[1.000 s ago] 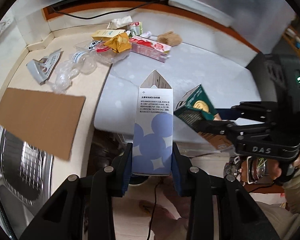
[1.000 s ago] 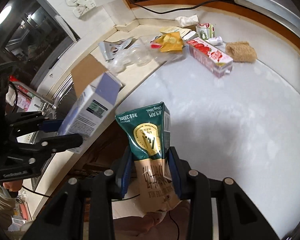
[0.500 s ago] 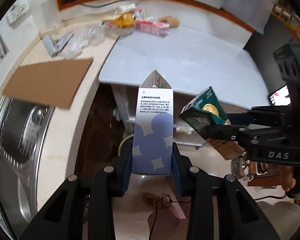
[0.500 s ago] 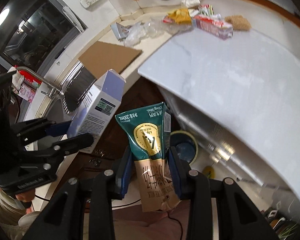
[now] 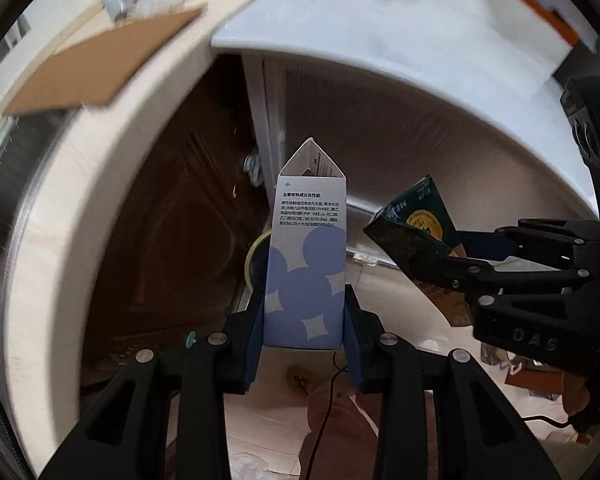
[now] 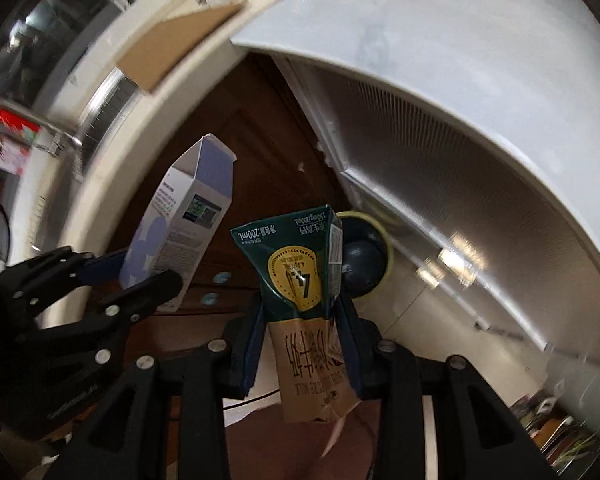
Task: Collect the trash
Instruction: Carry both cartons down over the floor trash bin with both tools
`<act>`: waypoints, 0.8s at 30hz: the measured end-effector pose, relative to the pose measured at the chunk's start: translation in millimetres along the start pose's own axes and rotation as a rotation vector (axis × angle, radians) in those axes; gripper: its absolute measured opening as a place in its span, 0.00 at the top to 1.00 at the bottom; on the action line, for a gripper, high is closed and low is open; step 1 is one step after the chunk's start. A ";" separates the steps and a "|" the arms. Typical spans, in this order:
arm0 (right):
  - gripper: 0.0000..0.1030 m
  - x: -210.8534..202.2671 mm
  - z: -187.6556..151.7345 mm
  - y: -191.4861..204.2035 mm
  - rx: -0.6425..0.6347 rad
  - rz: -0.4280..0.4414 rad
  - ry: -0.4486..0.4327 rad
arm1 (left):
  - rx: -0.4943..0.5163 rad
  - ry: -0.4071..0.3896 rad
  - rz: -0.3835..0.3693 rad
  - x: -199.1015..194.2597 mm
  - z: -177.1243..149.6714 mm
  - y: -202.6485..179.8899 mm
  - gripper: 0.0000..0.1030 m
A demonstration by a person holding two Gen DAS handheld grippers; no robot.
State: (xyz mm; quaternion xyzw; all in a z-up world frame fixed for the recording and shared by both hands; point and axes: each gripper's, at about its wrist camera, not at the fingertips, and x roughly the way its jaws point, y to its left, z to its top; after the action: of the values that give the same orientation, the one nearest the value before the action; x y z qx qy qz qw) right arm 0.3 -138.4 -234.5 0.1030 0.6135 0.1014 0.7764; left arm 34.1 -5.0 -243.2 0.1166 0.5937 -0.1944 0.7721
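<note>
Blue-and-white box [image 5: 306,264], top flap open, printed text on white upper panel; clamped between pads of left tool [image 5: 305,332]. Green-and-tan milk carton [image 6: 300,280], creased, yellow round emblem; clamped in right tool [image 6: 302,340]. Both tools tilted steeply down, side by side, below level of surface [image 5: 380,48]. Dark round bin [image 6: 362,260] with yellow rim on floor just past carton. Cardboard sheet [image 5: 100,68] lying on surface, far left; blurred trash along far edge. Dark wood cabinet door [image 5: 172,240] under surface.
</note>
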 end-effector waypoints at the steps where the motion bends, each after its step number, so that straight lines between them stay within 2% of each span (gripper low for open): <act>1: 0.66 11.8 0.5 -2.9 -0.012 -0.008 0.003 | -0.014 0.011 0.009 15.4 -2.9 -0.2 0.68; 14: 0.66 205.4 13.7 -59.3 -0.040 0.004 0.039 | -0.133 0.052 0.051 195.2 -17.9 23.0 0.68; 19: 0.65 262.4 12.7 -70.2 -0.056 0.005 0.029 | -0.160 0.059 0.062 246.7 -17.7 33.2 0.68; 24: 0.64 299.5 12.3 -83.2 -0.053 0.000 0.033 | -0.172 0.065 0.072 284.3 -23.7 40.4 0.68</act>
State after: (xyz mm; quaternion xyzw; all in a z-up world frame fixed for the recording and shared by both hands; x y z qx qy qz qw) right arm 82.7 -133.5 -534.5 0.0809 0.6232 0.1193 0.7686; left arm 93.5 -5.0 -525.1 0.0771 0.6285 -0.1109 0.7660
